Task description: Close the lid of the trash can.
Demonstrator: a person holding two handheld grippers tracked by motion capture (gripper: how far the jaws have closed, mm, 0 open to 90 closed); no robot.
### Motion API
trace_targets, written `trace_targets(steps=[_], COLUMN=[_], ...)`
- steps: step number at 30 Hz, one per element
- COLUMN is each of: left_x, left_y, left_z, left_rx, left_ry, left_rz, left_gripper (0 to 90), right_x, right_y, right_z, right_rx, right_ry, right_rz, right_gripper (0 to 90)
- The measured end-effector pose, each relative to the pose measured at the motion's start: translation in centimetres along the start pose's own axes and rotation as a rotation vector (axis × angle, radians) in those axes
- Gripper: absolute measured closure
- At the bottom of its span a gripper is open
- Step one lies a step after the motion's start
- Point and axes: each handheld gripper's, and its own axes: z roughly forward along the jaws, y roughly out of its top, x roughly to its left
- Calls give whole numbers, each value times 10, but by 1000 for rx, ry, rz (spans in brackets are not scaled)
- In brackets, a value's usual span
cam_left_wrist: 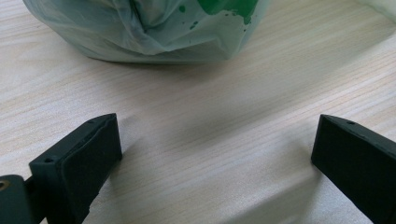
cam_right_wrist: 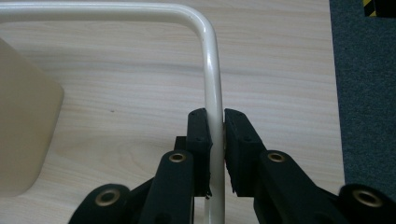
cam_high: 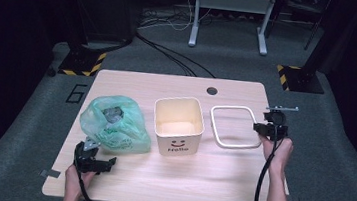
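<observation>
A white square ring frame lies on the wooden table right of a cream bin with a smiley and "Hello" on its front. My right gripper is shut on the frame's right side; in the right gripper view both pads clamp the white tube. A crumpled green plastic bag sits left of the bin. My left gripper rests low at the table's front left, just below the bag, jaws wide open with bare wood between them. The green plastic bag lies just ahead of the jaws.
The table has a cable hole at its back edge. Its right edge runs close beside my right gripper, with grey carpet beyond. Desk legs and cables stand on the floor behind the table.
</observation>
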Motion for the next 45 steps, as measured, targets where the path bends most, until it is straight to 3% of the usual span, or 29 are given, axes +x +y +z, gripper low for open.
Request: trace_targets(steps=[22,26,27,29,30,31,34,45], left_x=[-1,-2,0,-1,-2,-5,-8,-35], left_y=[0,-1,0,-1,-1,-3,-4,-2], left_z=[-1,-2,0,-1,-1,-3,-6,-7], left_rx=[6,6,5,8,4,-13,8,-8], left_ry=[-2,-17,-70,-81,-87,-46,-29,-114], left_rz=[15,30,60,65,64,32,59,77], left_gripper=[22,22,22,23,25,31,39,38], right_x=[10,13,14,15,16,17,19,20], right_y=[14,17,17,19,20,20,23,25], right_z=[-9,-11,-11,-11,-11,-11,-11,-14], right_rx=[-23,-24,-25,-24,-26,-25,-28,-34], right_ry=[15,18,18,22,22,24,27,32], right_rz=[-27,-32,-35,-34,-38,-36,-42,-41], right_gripper=[808,809,808,808,809,808,808,808])
